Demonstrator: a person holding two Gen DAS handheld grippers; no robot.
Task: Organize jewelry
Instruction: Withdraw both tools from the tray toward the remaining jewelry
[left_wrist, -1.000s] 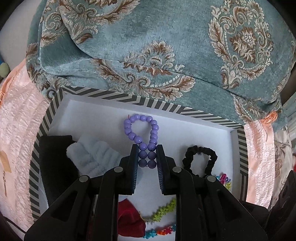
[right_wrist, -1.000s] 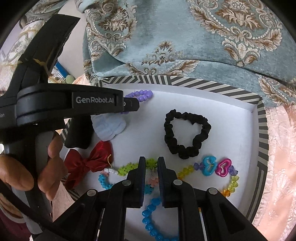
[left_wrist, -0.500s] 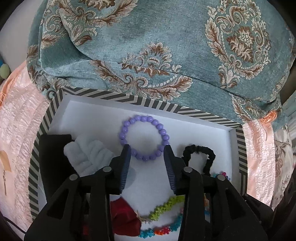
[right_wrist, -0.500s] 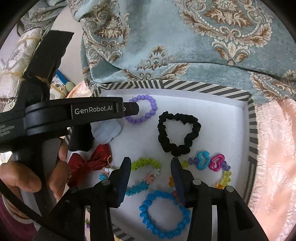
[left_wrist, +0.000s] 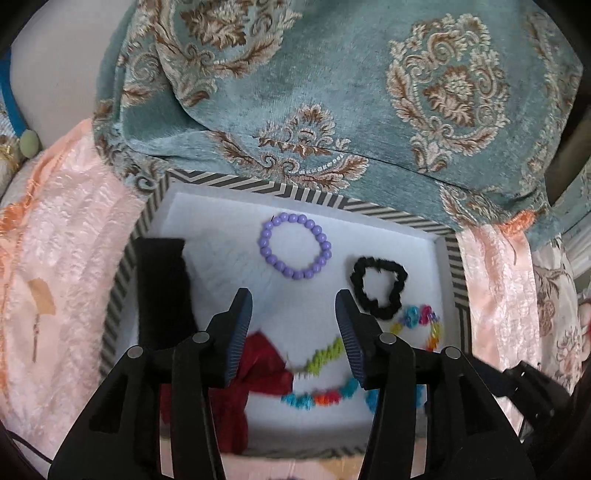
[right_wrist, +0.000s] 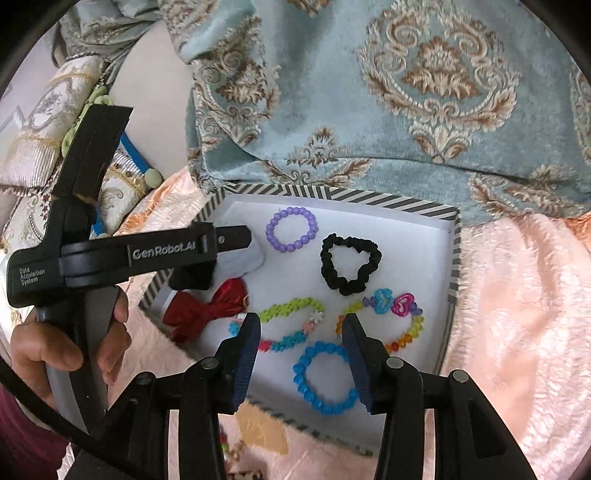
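Note:
A striped-rim white box (left_wrist: 391, 212) (right_wrist: 453, 258) holds the jewelry. A purple bead bracelet (left_wrist: 295, 245) (right_wrist: 291, 229) lies flat at its back, beside a black scrunchie (left_wrist: 378, 282) (right_wrist: 349, 266). A green-and-multicolour flower bracelet (right_wrist: 291, 328) (left_wrist: 321, 356), a heart-charm bracelet (right_wrist: 391, 314) (left_wrist: 421, 323) and a blue bead bracelet (right_wrist: 325, 376) lie nearer the front. My left gripper (left_wrist: 293, 301) is open and empty, above and behind the purple bracelet. My right gripper (right_wrist: 299, 325) is open and empty over the box's front.
A red bow (right_wrist: 210, 306) (left_wrist: 258, 365), a pale blue fluffy piece (right_wrist: 240, 258) and a black pad (left_wrist: 162, 280) lie in the box's left part. The box sits on pink fuzzy fabric (right_wrist: 517, 314). A teal patterned cushion (left_wrist: 332, 92) rises behind it.
My left gripper let go of the purple bracelet, which now lies as a round loop in the box, and drew back. My right gripper opened and pulled back too.

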